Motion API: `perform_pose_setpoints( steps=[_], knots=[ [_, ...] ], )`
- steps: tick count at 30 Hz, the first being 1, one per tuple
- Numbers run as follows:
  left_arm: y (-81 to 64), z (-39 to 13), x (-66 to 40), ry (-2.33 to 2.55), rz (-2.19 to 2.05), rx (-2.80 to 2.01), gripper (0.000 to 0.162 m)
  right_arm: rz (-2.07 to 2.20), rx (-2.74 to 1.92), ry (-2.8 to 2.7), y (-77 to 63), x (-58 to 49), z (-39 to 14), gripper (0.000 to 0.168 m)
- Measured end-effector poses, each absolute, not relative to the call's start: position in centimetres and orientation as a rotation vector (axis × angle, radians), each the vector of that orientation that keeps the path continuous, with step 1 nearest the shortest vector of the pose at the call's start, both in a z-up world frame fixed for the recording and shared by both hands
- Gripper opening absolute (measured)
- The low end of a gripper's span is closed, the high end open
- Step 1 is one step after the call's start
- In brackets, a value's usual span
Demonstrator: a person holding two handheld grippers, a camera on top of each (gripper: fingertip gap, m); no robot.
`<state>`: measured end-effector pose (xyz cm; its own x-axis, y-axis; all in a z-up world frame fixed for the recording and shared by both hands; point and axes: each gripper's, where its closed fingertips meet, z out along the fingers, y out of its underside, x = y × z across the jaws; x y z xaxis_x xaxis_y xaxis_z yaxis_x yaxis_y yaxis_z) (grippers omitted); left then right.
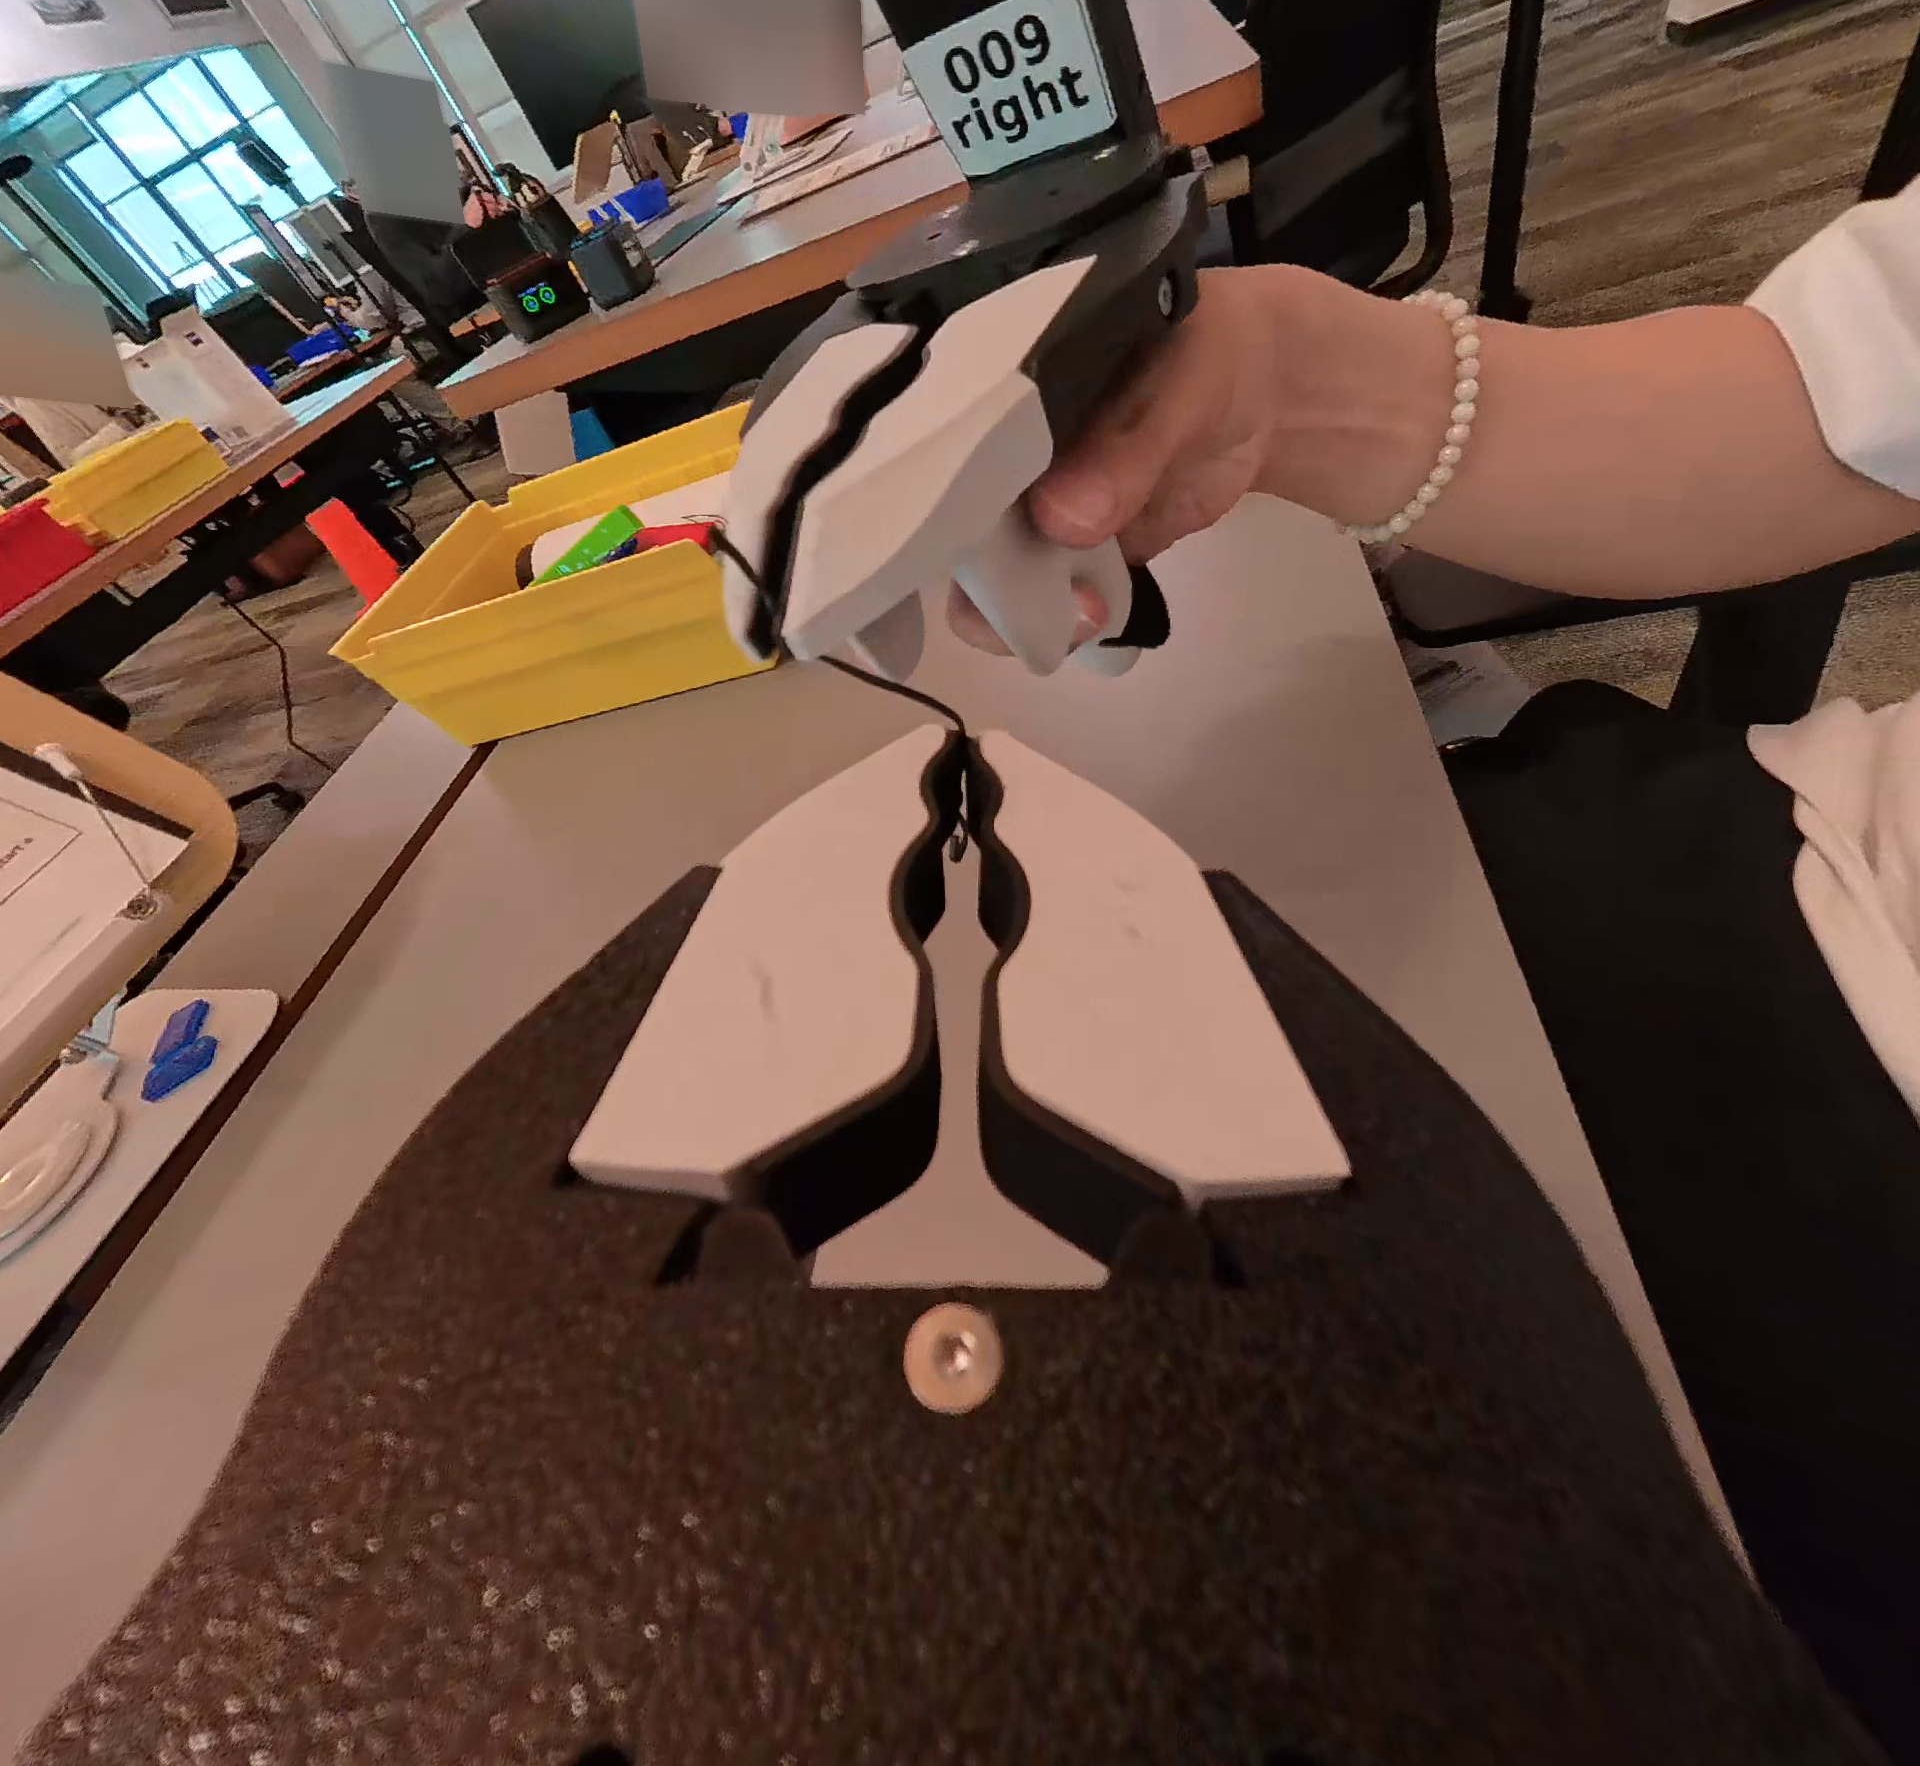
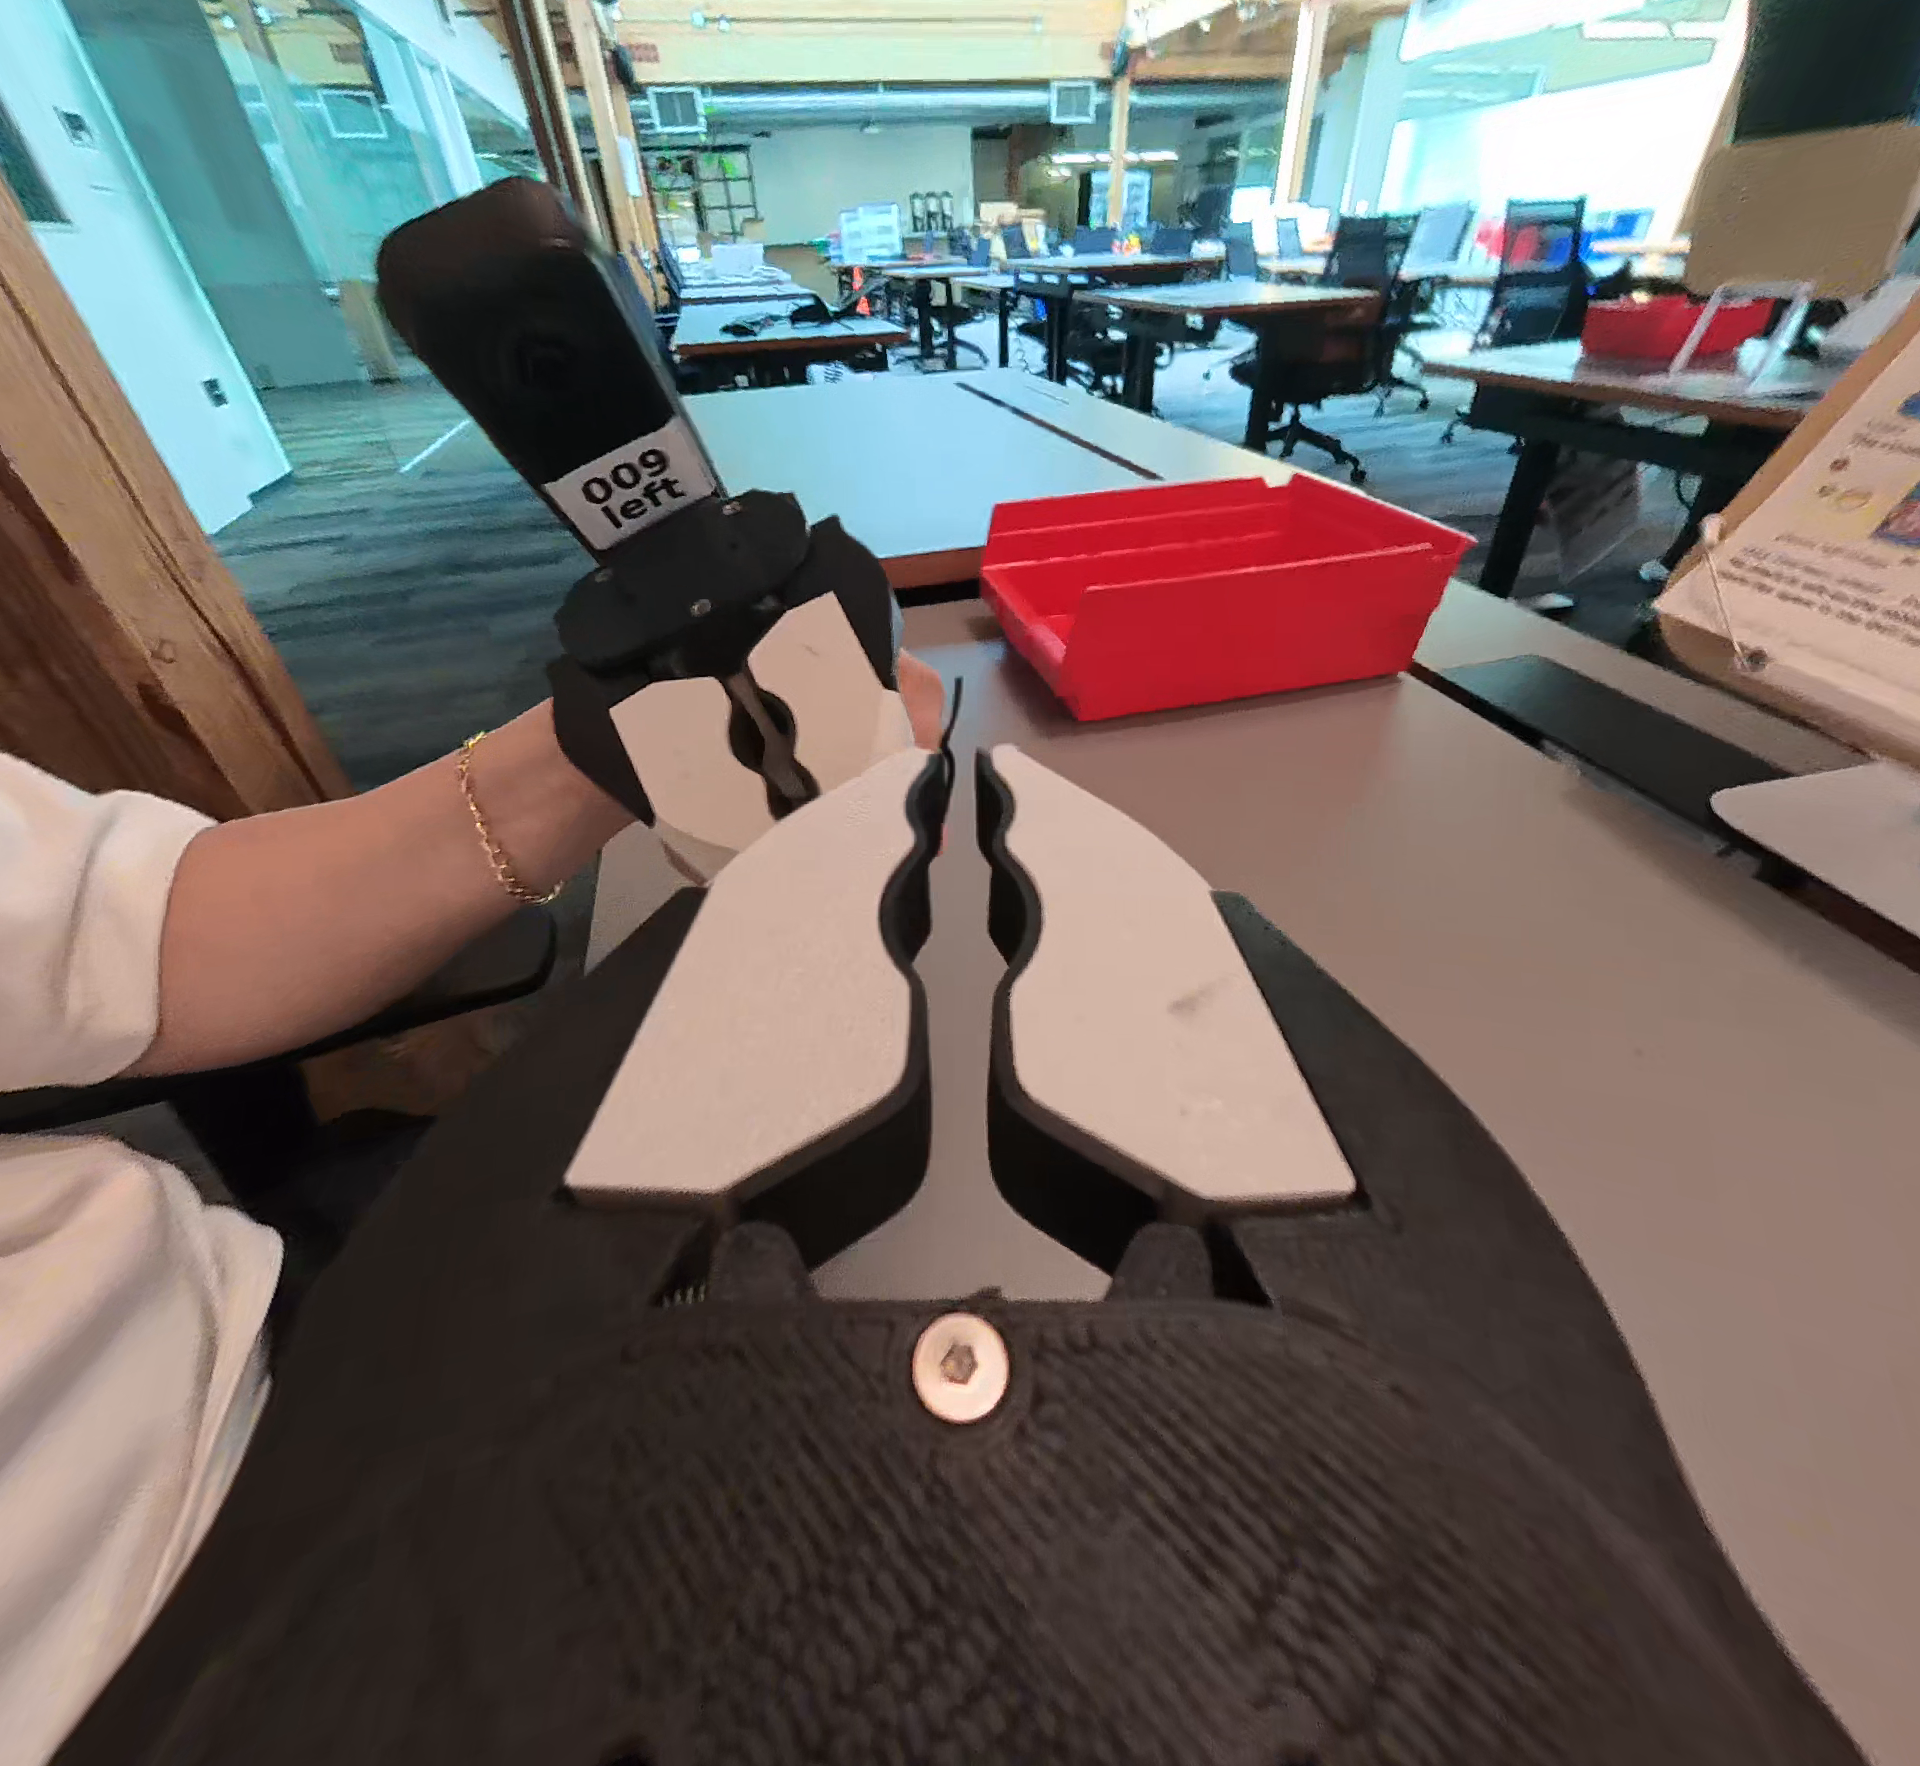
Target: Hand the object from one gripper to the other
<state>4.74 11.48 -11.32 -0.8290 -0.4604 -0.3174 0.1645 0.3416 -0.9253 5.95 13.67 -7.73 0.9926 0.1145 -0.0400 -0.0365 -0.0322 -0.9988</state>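
A thin black cord (image 1: 894, 688) runs between the two grippers above the grey table (image 1: 1247, 781). My left gripper (image 1: 961, 748) is shut on one end of it; a small metal hook (image 1: 956, 843) shows between its fingers. My right gripper (image 1: 769, 641) is just up and left of it, and the cord runs along the seam of its fingers. In the right wrist view, my right gripper (image 2: 956, 760) has a narrow gap at its tips. The cord (image 2: 953, 708) lies against its left finger and sticks up. The left gripper (image 2: 795, 786) is close on the left, its jaws together.
A yellow bin (image 1: 561, 636) with green and red items stands on the table behind the grippers. A red bin (image 2: 1226, 615) stands ahead in the right wrist view. A clipboard with papers (image 2: 1797, 573) leans at the right. A white plate with blue pieces (image 1: 182, 1041) lies at the left.
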Motion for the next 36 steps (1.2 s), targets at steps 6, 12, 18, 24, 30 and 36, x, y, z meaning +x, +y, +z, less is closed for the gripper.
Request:
perform_pose_setpoints(
  steps=[6, 12, 18, 24, 30, 36],
  knots=[
    [11.6, -10.7, 5.0, 2.017, -1.498, -0.308, 0.000, 0.069, -1.598, -0.062, 13.4, 6.2, -7.1, 0.001],
    [13.6, -8.3, 7.1, 1.702, -1.200, -0.358, 0.022, 0.100, -1.370, 0.356, 11.5, 11.1, -5.0, 0.000],
    [12.7, -8.4, 8.0, 1.475, -0.712, -0.124, 0.023, 0.318, -1.234, 0.497, 11.1, 11.6, -4.6, 0.000],
    [12.9, -8.4, 8.7, 1.336, -0.538, -0.105, 0.017, 0.375, -1.236, 0.522, 11.5, 11.3, -5.4, 0.000],
    [12.5, -8.2, 8.6, 1.306, -0.574, -0.096, 0.003, 0.374, -1.241, 0.531, 11.1, 11.4, -5.6, 0.000],
    [12.6, -7.7, 8.7, 1.377, -0.826, -0.234, 0.001, 0.282, -1.252, 0.451, 10.2, 11.5, -5.0, 0.021]
  ],
)
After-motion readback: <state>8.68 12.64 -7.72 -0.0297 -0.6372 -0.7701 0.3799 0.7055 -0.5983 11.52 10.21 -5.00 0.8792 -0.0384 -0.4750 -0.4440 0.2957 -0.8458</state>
